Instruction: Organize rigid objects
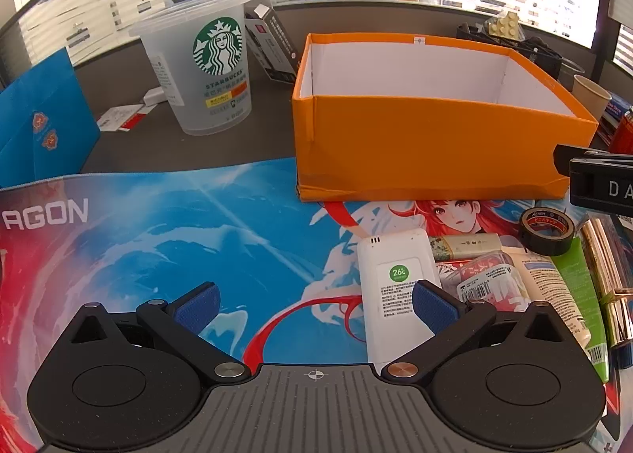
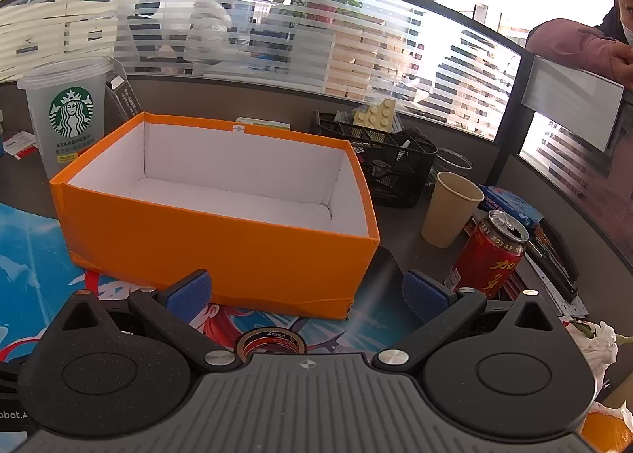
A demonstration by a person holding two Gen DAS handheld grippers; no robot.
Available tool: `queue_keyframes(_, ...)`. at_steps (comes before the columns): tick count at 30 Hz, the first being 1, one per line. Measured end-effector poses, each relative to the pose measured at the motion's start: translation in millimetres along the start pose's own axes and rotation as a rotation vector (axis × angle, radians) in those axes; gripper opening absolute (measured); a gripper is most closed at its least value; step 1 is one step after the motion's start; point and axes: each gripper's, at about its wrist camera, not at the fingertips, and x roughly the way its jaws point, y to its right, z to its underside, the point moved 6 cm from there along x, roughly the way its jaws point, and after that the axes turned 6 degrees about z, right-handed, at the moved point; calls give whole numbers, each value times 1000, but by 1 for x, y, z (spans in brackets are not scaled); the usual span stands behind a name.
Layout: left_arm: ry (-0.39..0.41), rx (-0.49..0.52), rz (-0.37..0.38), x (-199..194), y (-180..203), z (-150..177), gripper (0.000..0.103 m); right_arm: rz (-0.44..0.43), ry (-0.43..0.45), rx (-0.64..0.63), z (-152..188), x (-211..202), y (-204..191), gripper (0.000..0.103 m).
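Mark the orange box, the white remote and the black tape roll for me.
orange box (image 2: 221,247): right wrist view, front wall.
white remote (image 1: 391,294): left wrist view, label area on its face.
black tape roll (image 1: 548,233): left wrist view, outer band of the roll.

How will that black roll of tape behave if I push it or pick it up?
The roll of tape lies flat on the mat, so a push would probably slide it, not roll it. It looks rigid and light. Stood on edge, it would likely roll.

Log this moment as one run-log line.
left gripper: open, empty | right gripper: open, empty | orange cardboard box: empty | white remote: on mat
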Motion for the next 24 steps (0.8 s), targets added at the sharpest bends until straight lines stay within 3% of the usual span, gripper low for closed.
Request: queue_keyframes(24,-7,16,-19,1,4,3,103,-4,7,-3,-1,-2,0,103)
